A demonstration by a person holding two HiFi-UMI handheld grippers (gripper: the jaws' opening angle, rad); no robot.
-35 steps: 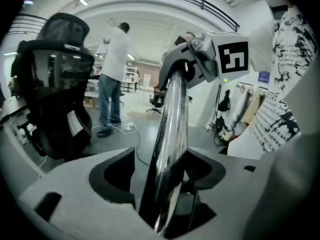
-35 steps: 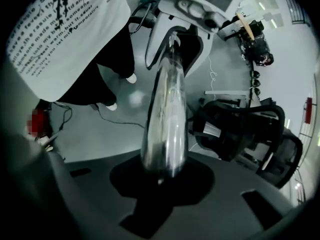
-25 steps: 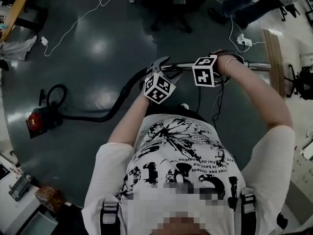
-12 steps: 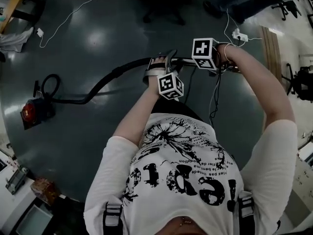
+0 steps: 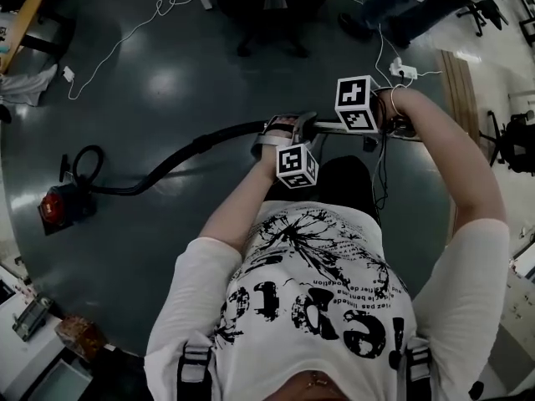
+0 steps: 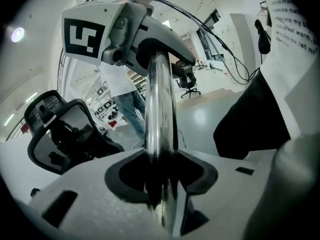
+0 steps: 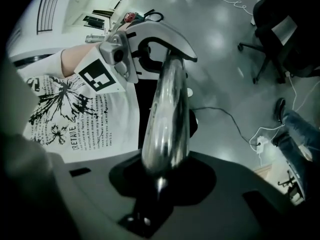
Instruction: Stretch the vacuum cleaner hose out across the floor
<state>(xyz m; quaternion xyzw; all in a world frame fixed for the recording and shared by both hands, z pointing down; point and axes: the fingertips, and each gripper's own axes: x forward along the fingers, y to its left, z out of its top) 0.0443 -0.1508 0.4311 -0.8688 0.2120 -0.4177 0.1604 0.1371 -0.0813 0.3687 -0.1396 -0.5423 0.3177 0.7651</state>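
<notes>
Left gripper (image 6: 161, 184): jaws have just been closing, now pressed on the chrome wand tube (image 6: 159, 109); its marker cube (image 5: 297, 165) has rolled and sits lower right of where it was. Black hose (image 5: 192, 150) has drawn out of its deep sag into a shallower, straighter run from the red vacuum canister (image 5: 60, 207).
</notes>
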